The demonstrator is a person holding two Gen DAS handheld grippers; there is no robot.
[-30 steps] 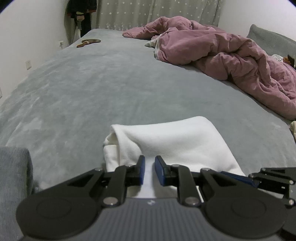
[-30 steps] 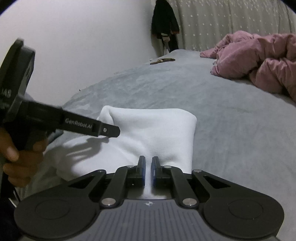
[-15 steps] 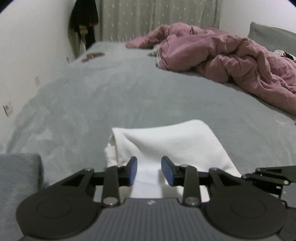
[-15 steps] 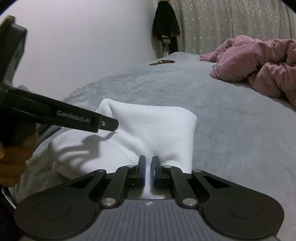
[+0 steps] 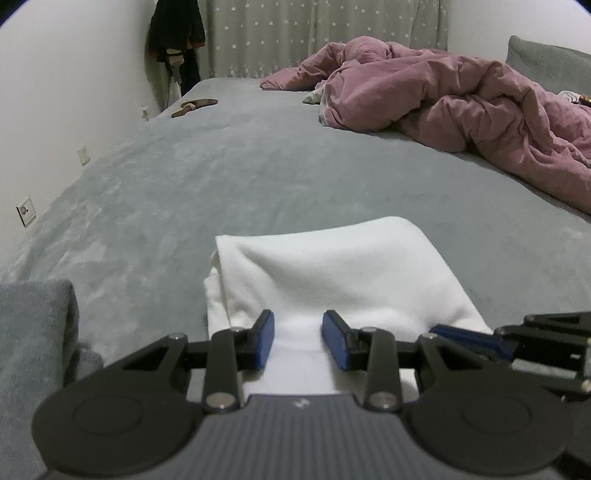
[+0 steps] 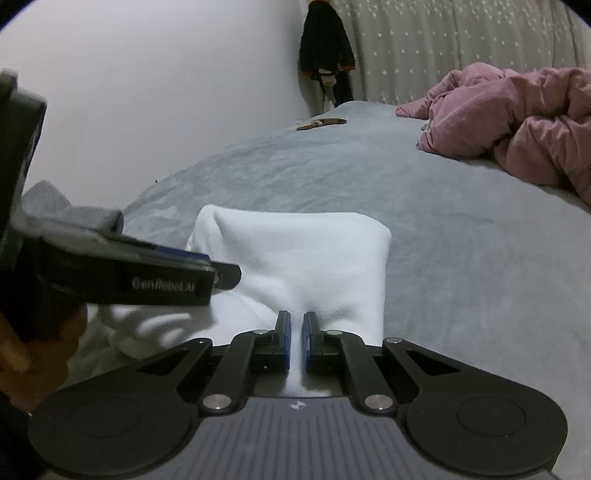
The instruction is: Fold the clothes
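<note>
A white garment [image 5: 332, 273] lies folded on the grey bed [image 5: 221, 177]; it also shows in the right wrist view [image 6: 295, 266]. My left gripper [image 5: 297, 338] is open, its blue pads apart over the garment's near edge, holding nothing. My right gripper [image 6: 296, 339] is shut on the near edge of the white garment, a ridge of cloth pinched between its pads. The left gripper's body [image 6: 162, 284] shows blurred at the left of the right wrist view, and the right gripper's fingers [image 5: 465, 338] show at the right of the left wrist view.
A crumpled pink duvet [image 5: 443, 96] covers the far right of the bed. A grey cloth [image 5: 33, 332] lies at the near left. A small brown object [image 5: 194, 105] lies at the far left edge by the wall. Dark clothes [image 5: 177, 33] hang in the corner.
My left gripper has opened and let go of the white garment, then lifted a little. My right gripper stays shut on the garment's edge.
</note>
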